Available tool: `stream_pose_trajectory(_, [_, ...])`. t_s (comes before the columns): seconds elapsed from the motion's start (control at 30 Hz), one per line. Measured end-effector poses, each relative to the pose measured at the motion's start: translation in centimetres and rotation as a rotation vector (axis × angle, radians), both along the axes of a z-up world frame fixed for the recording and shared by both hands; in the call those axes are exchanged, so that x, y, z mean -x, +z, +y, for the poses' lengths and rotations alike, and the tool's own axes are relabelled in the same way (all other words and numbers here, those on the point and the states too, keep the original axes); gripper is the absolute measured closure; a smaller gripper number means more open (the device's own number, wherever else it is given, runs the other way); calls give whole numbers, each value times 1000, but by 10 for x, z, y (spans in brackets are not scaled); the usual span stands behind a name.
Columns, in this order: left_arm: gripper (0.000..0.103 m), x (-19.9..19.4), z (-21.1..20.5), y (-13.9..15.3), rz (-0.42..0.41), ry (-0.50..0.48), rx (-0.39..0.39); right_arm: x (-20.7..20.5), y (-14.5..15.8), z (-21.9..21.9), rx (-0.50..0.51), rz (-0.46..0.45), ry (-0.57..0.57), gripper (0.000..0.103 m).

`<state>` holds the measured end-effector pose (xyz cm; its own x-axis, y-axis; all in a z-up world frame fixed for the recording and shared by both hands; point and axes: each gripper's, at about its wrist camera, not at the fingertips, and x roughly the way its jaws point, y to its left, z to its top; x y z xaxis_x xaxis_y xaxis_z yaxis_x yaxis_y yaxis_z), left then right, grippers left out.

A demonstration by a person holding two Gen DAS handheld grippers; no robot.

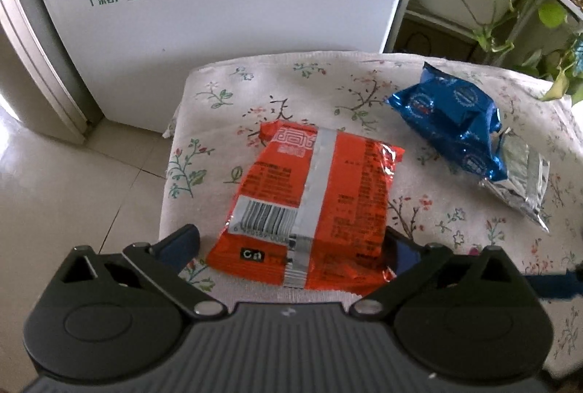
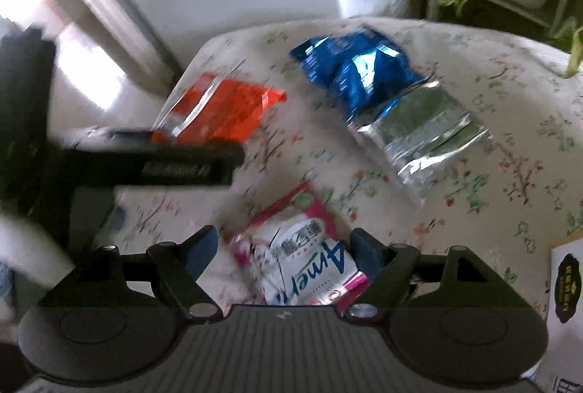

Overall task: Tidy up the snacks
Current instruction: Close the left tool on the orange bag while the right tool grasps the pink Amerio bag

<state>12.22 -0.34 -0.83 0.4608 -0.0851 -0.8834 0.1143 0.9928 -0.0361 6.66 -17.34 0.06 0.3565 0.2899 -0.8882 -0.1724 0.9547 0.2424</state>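
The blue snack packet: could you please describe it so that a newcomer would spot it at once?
Start at the white fridge, then look down to the floral cloth in front of it. Toward the plant side lies the blue packet, beyond the flat orange packet. It alone is crumpled, shiny blue foil, torn open to a silver lining.

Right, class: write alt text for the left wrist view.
An open left gripper straddles an orange snack packet lying on a floral cloth. A blue and silver packet lies farther right, with a white fridge behind.
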Motion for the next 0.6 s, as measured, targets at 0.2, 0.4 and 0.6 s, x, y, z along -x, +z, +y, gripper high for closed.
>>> stream_pose_trajectory(0.2, [0,2,-1,0,-10,16,-2,11,-3,21,119,-17,97,17])
stream_pose_trajectory(0.4, [0,2,-2,-1,-9,23,-7,15,-10,42,241,-57,144,17])
stream_pose_trajectory(0.6, [0,-1,-4,-1,6,32,-17,14,-14,47,274,-69,111,18])
